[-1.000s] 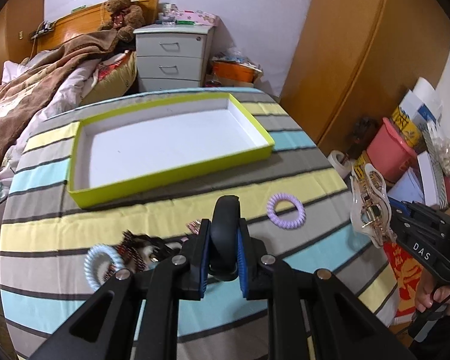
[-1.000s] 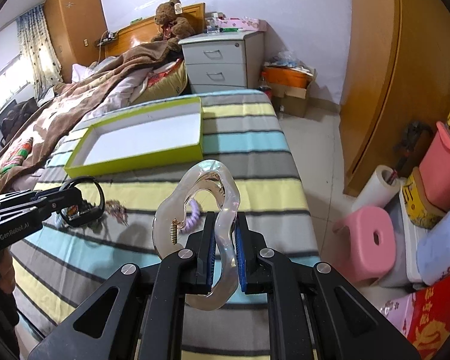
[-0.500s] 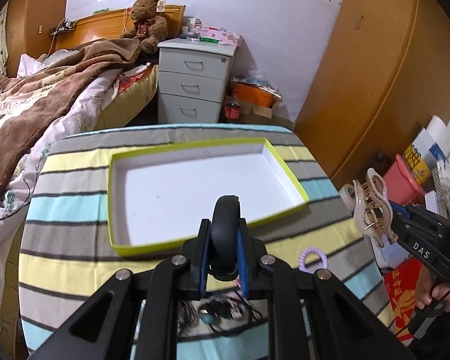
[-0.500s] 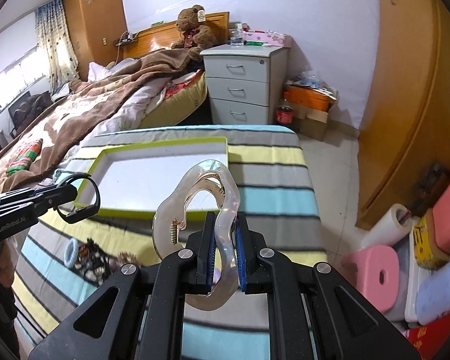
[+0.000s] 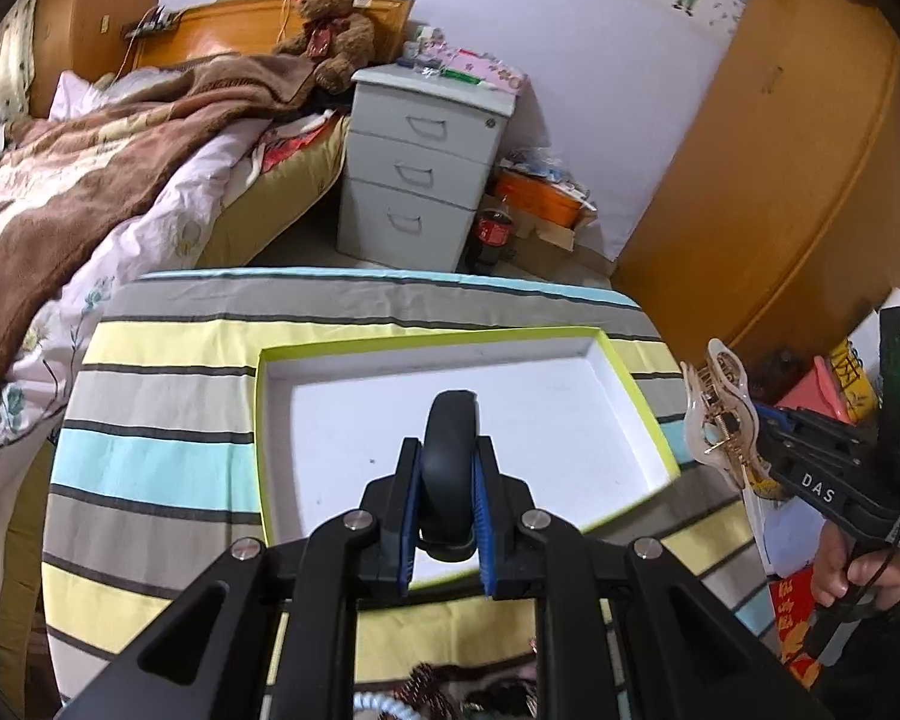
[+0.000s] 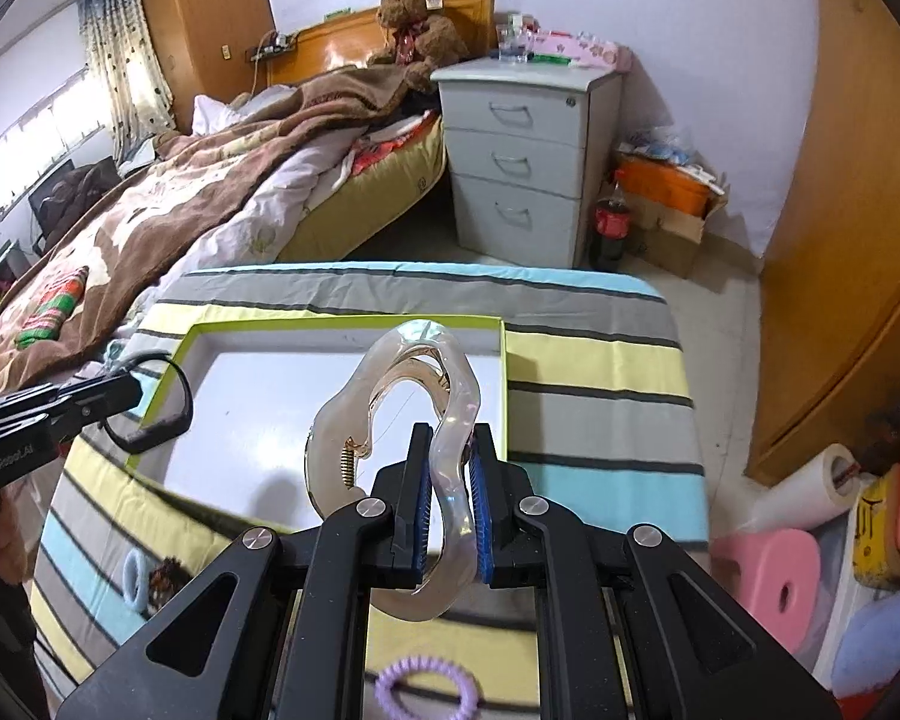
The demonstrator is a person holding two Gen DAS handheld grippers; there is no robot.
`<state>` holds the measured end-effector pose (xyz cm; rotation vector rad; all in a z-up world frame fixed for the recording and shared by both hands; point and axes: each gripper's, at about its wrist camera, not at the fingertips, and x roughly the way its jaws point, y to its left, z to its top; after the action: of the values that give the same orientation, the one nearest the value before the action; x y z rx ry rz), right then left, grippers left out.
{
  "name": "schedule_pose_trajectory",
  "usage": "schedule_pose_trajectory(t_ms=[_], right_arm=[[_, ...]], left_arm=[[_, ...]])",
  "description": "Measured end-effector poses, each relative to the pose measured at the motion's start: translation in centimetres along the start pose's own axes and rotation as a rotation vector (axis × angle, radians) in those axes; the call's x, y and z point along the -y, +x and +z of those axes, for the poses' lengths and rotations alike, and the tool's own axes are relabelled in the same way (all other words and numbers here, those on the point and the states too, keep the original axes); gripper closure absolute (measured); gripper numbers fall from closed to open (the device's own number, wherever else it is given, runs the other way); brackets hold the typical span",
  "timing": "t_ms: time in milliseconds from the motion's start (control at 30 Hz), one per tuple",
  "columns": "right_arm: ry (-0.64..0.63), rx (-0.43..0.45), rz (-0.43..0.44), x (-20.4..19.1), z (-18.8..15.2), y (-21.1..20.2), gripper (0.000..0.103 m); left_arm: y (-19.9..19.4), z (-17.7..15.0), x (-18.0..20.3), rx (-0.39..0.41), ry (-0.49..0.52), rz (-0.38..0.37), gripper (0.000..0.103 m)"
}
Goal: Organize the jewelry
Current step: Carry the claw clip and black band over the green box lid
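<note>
Left wrist view: left gripper [image 5: 447, 525], jaws closed on a black ring-shaped band [image 5: 448, 468], held above the near part of the shallow lime-green tray [image 5: 435, 343] with white floor, which sits on the striped tablecloth [image 5: 150, 456]. Right wrist view: right gripper [image 6: 449, 531], jaws clamped on a clear hair claw clip [image 6: 414, 420] with visible spring, held upright over the near right part of the same tray [image 6: 342, 324]; the tray floor shows nothing on it. Remaining on the cloth, nearer the person than the tray: purple coil hair tie [image 6: 429, 687], pale blue hair tie [image 6: 133, 581], and a small dark tangled item [image 6: 163, 582] just beside it, kind not discernible. Step in hand, by judgement: both pieces are being carried to the tray for deposit, with no item yet placed. Next move calls for lowering each gripper close to the tray floor, opening the jaws, and setting the band and clip well apart so they do not overlap. Legible writing: "DAS" on the right gripper body [image 5: 819, 489]; "GenRobot.AI", partly cut off, on the left gripper body [image 6: 9, 461]. Background: teddy bear [image 6: 417, 21] on the bed, grey three-drawer cabinet [image 6: 522, 162], red-labelled cola bottle [image 6: 611, 225], label unreadable.
</note>
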<state>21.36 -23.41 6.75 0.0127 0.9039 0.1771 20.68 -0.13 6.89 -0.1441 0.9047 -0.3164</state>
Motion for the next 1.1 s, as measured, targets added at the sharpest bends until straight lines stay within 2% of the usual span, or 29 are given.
schedule_pose_trajectory(t_ms=[167,367,600,700,733,867,967,1000,1033,1100], right_arm=[[-0.006,-0.053,0.008,-0.2,1.2,3.3,0.091],[-0.011,-0.076,0.007,-0.5,1.6,5.2,0.091],[-0.007,-0.093,0.003,-0.3,1.4,6.3,0.091],[-0.005,-0.1,-0.001,-0.2,1.4,6.6,0.091],[-0.008,-0.102,-0.001,-0.3,1.5,6.7,0.091],[-0.022,-0.102,-0.01,-0.4,1.9,6.9,0.091],[-0.024,-0.104,-0.02,-0.4,2.2,7.2,0.091],[-0.024,-0.105,-0.021,-0.4,2.3,7.3,0.091],[-0.023,-0.105,-0.023,-0.3,2.4,7.5,0.091],[-0.022,-0.105,-0.026,-0.3,2.5,7.7,0.091]], left_arm=[[1.7,0.8,-1.2,-0.006,-0.032,-0.007,0.086],[3.9,0.4,-2.3,-0.058,-0.054,0.012,0.086],[2.7,-0.3,-1.9,-0.043,-0.035,-0.019,0.086],[2.6,-0.4,-1.4,-0.051,-0.027,-0.032,0.08],[2.8,-0.5,-1.1,-0.064,-0.013,-0.021,0.077],[3.6,-0.9,-1.1,-0.098,-0.005,0.028,0.077],[4.3,-1.3,-1.0,-0.128,0.002,0.04,0.078],[4.4,-1.3,-0.9,-0.13,0.012,0.044,0.08],[4.5,-1.4,-0.8,-0.129,0.021,0.051,0.087],[4.5,-1.2,-0.7,-0.125,0.025,0.06,0.087]])
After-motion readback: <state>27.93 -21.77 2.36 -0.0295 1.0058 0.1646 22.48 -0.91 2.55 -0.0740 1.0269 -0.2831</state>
